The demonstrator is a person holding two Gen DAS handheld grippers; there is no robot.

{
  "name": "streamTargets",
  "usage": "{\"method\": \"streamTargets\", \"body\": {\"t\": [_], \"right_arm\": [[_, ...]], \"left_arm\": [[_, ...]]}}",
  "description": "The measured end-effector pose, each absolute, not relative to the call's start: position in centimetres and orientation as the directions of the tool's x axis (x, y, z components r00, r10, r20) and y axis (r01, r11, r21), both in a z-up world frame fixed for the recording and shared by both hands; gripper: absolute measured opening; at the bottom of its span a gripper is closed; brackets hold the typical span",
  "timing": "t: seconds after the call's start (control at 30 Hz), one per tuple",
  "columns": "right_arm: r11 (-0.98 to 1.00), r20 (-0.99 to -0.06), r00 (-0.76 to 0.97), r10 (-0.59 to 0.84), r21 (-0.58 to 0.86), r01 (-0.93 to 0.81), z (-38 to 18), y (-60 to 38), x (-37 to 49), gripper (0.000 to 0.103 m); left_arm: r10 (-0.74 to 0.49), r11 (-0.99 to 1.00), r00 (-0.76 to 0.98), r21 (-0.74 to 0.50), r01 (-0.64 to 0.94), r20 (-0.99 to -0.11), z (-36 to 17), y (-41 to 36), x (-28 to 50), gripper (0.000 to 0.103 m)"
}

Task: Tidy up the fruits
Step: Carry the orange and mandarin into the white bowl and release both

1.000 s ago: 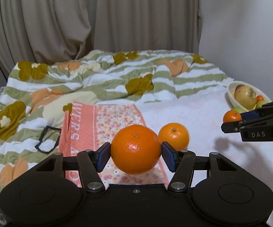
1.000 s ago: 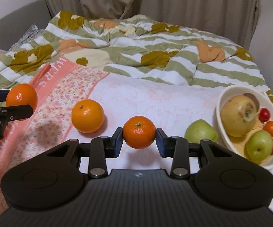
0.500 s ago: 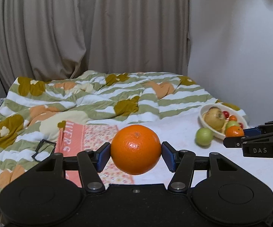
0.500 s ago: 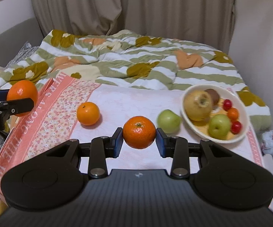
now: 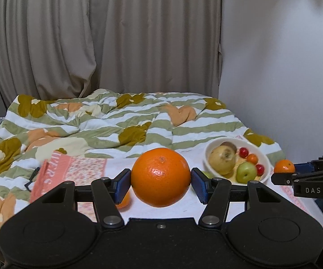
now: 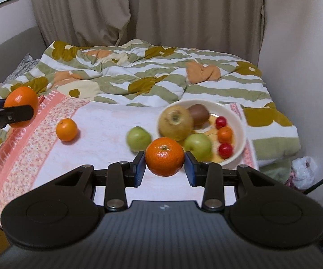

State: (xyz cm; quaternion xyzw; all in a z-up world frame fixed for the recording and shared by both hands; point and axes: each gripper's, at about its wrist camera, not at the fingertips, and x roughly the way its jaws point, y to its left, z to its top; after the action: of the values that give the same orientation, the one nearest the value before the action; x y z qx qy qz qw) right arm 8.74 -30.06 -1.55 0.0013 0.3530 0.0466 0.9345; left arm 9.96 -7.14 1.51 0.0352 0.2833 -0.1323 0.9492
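Our left claw (image 5: 161, 180) squeezes a big orange (image 5: 161, 177); our right claw (image 6: 164, 165) squeezes a small mandarin (image 6: 164, 157) near the white bowl (image 6: 239, 143).

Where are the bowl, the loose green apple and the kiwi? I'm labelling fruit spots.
bowl (image 6: 242, 134), right wrist view, right side of its white rim.
loose green apple (image 6: 138, 138), right wrist view, middle of its skin, on the cloth left of the bowl.
kiwi (image 6: 199, 113), right wrist view, centre of its brown skin.

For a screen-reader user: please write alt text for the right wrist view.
The right gripper holds a small orange above a pink cloth, near a white bowl of fruit. A green apple and another orange lie on the cloth.
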Motion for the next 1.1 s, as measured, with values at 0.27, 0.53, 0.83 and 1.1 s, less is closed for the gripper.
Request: {"method": "streamTargets", "body": {"t": [0.27, 0.53, 0.83, 1.1], "right_arm": [[0.99, -0.642, 0.757, 0.12, 0.019, -0.141, -1.0, -38.0, 10.8, 0.052], [0.988, -0.636, 0.762, 0.122, 0.004, -0.155, -0.7, -43.3, 14.1, 0.052], [0.992, -0.662, 0.743, 0.102, 0.011, -0.127, -2.6, -46.3, 18.4, 0.052], [0.997, -0.692, 0.718, 0.078, 0.034, -0.075, -4.4, -48.2, 21.9, 0.052]], "left_arm": [[-0.218, 0.969, 0.816, -0.018, 0.248, -0.535, 1.4, -15.5, 11.5, 0.063], [-0.244, 0.954, 0.797, 0.009, 0.298, -0.552, 0.8, -22.1, 14.4, 0.063], [-0.288, 0.91, 0.73, 0.061, 0.41, -0.62, -2.3, -27.4, 19.4, 0.063], [-0.295, 0.849, 0.654, 0.122, 0.513, -0.696, -6.3, -31.2, 23.5, 0.063]]}}
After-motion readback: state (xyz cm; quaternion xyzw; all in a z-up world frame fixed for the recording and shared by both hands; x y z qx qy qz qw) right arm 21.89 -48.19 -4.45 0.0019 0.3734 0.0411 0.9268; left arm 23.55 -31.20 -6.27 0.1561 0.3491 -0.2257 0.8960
